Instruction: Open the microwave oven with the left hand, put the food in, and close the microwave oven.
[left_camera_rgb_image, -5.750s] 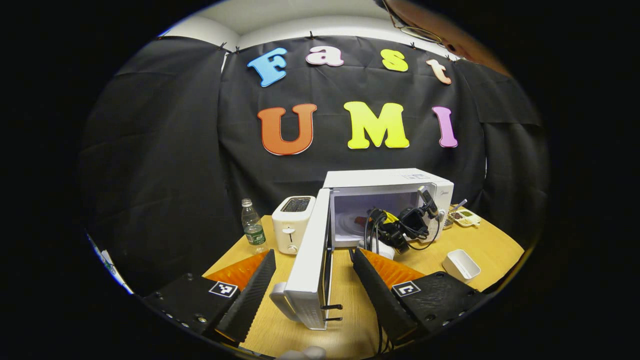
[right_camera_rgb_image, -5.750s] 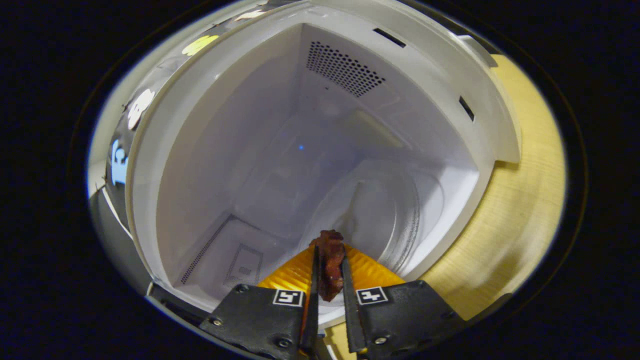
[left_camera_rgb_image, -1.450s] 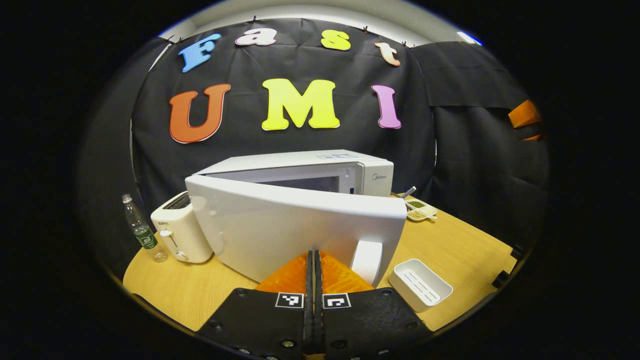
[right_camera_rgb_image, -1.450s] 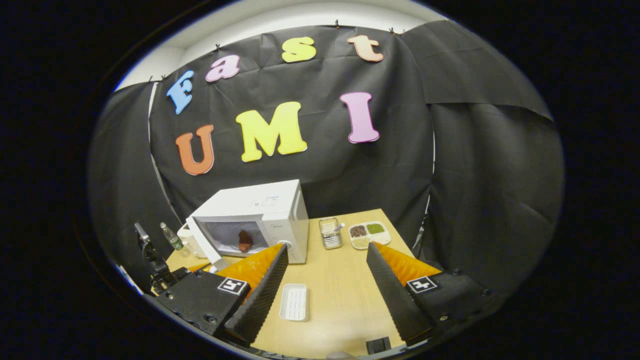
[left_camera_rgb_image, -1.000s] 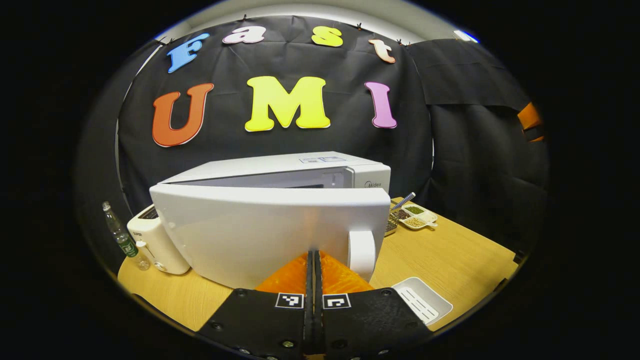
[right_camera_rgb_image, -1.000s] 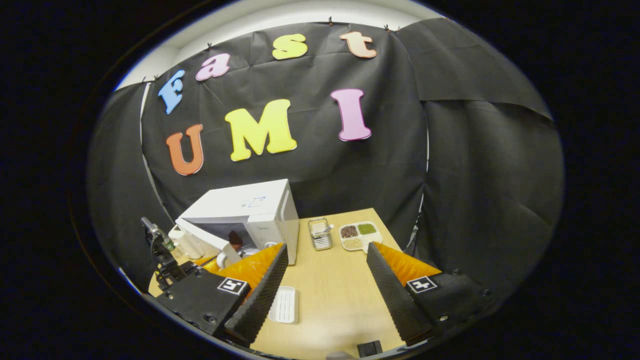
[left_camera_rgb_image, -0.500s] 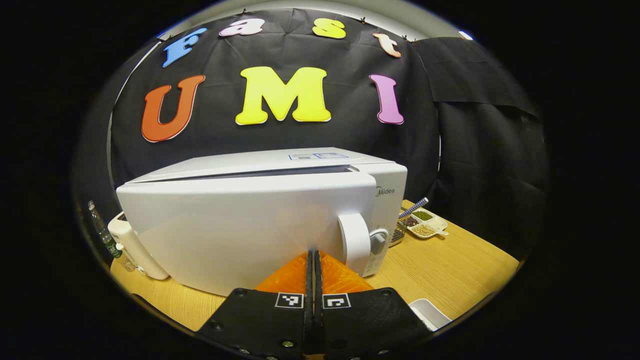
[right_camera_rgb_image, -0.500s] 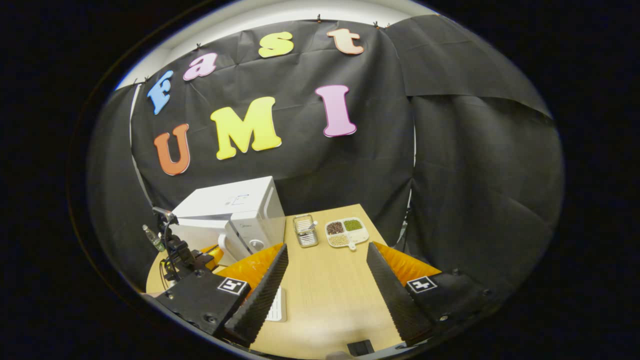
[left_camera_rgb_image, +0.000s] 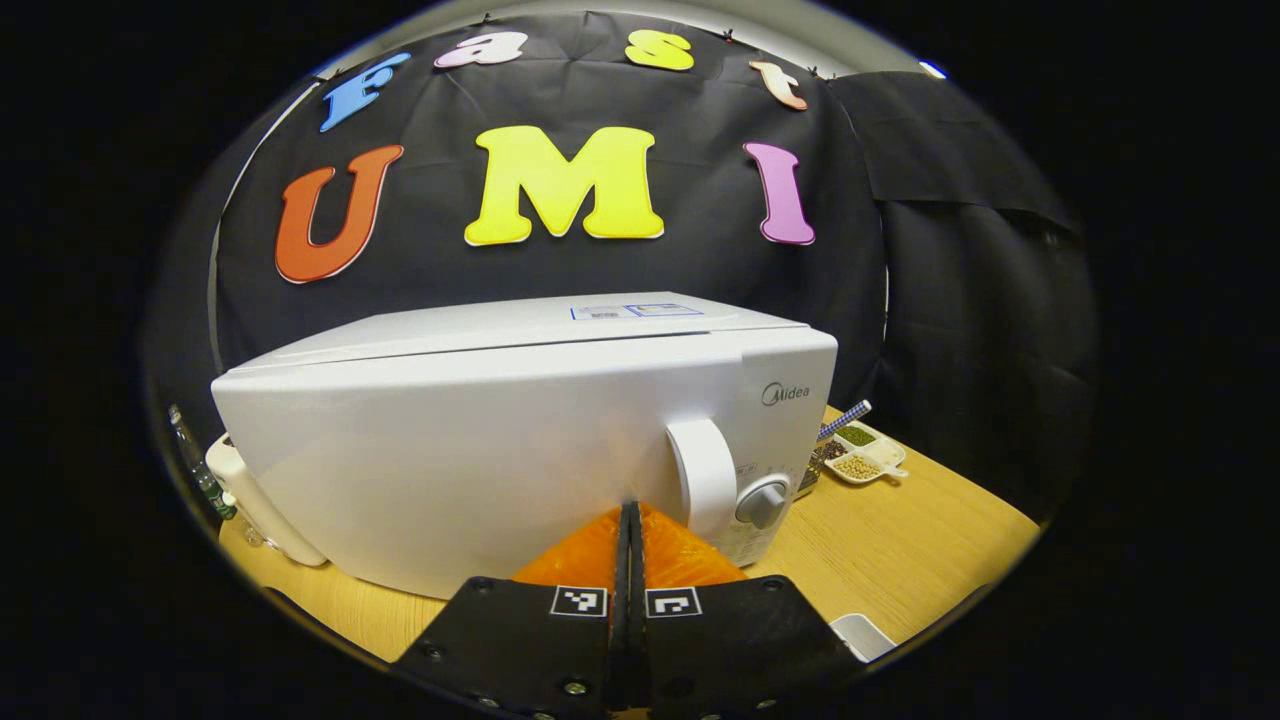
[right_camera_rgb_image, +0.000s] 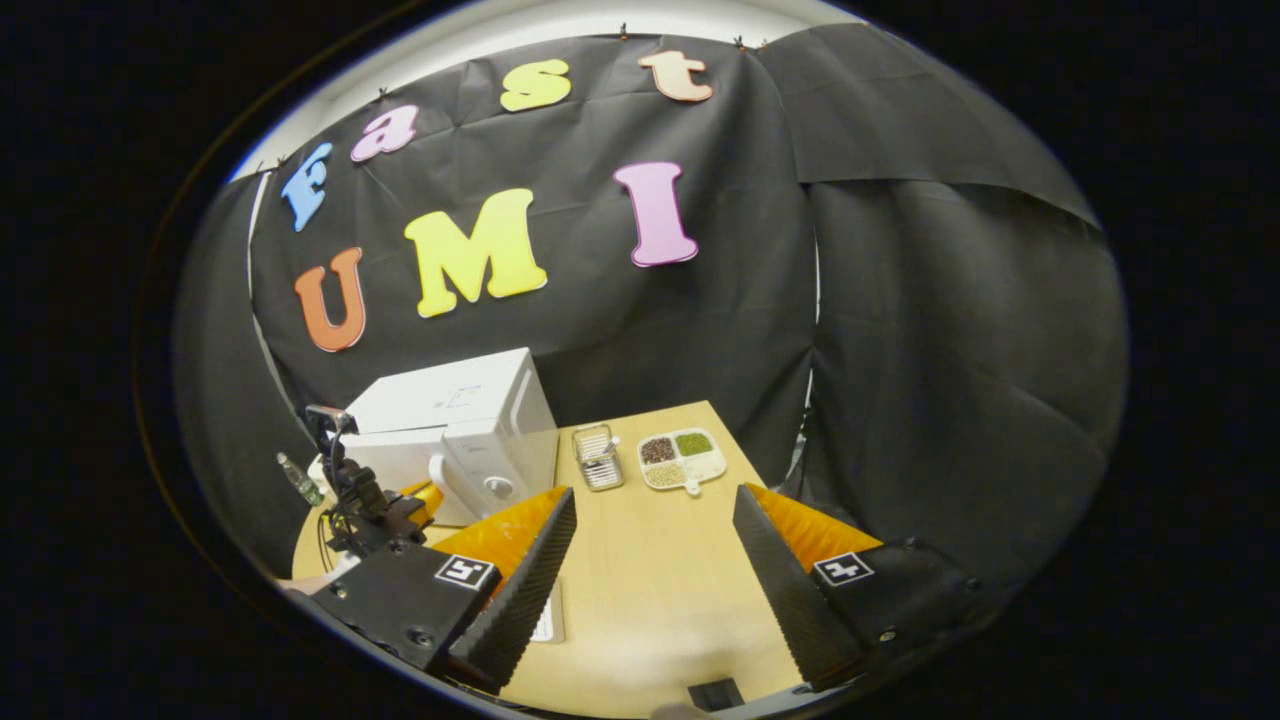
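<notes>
The white microwave (left_camera_rgb_image: 480, 440) stands right in front of me in the left gripper view, its door lying flush against the front beside the control knob (left_camera_rgb_image: 762, 500). My left gripper (left_camera_rgb_image: 630, 506) is shut with nothing between its fingers, and its tips rest against the lower door just left of the door handle (left_camera_rgb_image: 702, 476). The food is hidden behind the door. Farther back, in the right gripper view, the microwave (right_camera_rgb_image: 455, 420) sits at the left with the left gripper (right_camera_rgb_image: 395, 510) at its front. My right gripper (right_camera_rgb_image: 652, 498) hangs open and empty above the table.
A white toaster (left_camera_rgb_image: 250, 495) and a bottle (left_camera_rgb_image: 195, 470) stand left of the microwave. A sectioned dish of beans (right_camera_rgb_image: 682, 456) and a metal container (right_camera_rgb_image: 598, 456) lie to its right. A small white dish (left_camera_rgb_image: 860, 636) sits near the wooden table's (right_camera_rgb_image: 650, 590) front.
The left gripper, shut, has pushed the microwave door from half open to flush against the front. The right gripper has stayed open and drawn back to the right, away from the oven.
</notes>
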